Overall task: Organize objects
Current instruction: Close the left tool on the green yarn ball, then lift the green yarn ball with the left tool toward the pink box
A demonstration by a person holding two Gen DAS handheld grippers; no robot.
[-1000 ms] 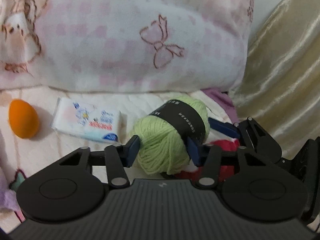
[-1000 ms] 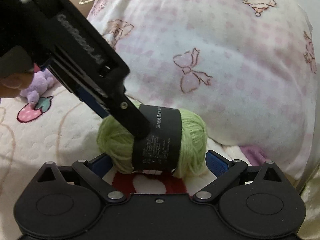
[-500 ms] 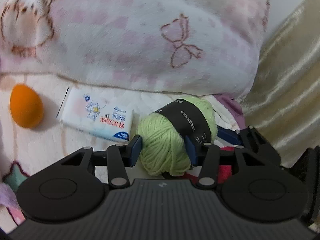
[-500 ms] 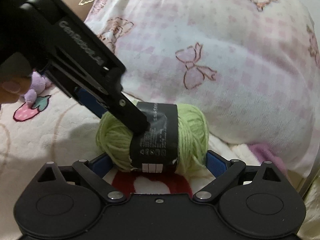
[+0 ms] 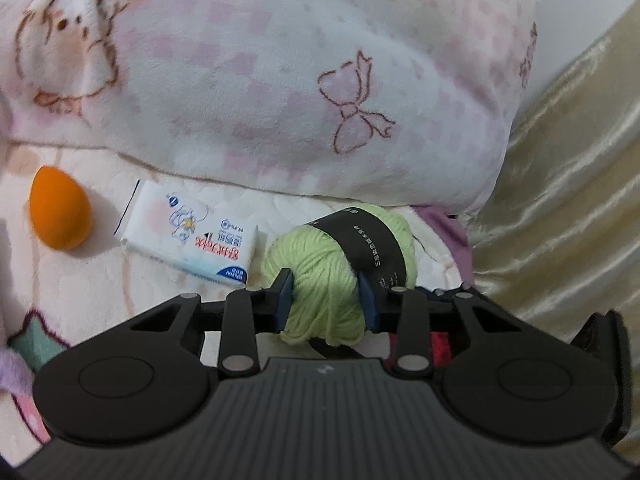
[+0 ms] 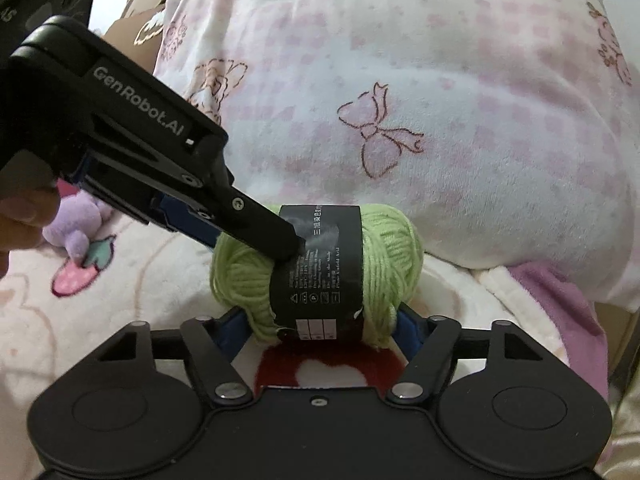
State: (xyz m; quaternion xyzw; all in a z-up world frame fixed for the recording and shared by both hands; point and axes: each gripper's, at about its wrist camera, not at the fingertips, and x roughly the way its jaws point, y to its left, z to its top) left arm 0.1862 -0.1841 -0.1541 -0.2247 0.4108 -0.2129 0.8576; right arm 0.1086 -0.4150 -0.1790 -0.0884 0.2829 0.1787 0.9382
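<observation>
A: Left wrist view, left to right. Orange egg-shaped sponge (image 5: 59, 213) on the quilted bed cover (image 5: 80, 280), then a white tissue pack (image 5: 191, 236) just beside it, then the green yarn ball (image 5: 340, 268) with its black paper band, in front of the pink-checked pillow (image 5: 280, 80). Gold fabric (image 5: 560, 200) at far right.

B: Left gripper (image 5: 326, 300)?

A: Jaws closing, narrow; both blue pads press into the yarn's near end, which bulges between them.

B: Right wrist view?

A: A purple plush toy (image 6: 76, 224) at far left, the left gripper coming in from upper left onto the yarn ball (image 6: 320, 268). Right gripper (image 6: 320, 326) jaws closing, about half open, the ball between them; the blue pads sit against its lower sides, though I cannot tell whether they squeeze.
</observation>
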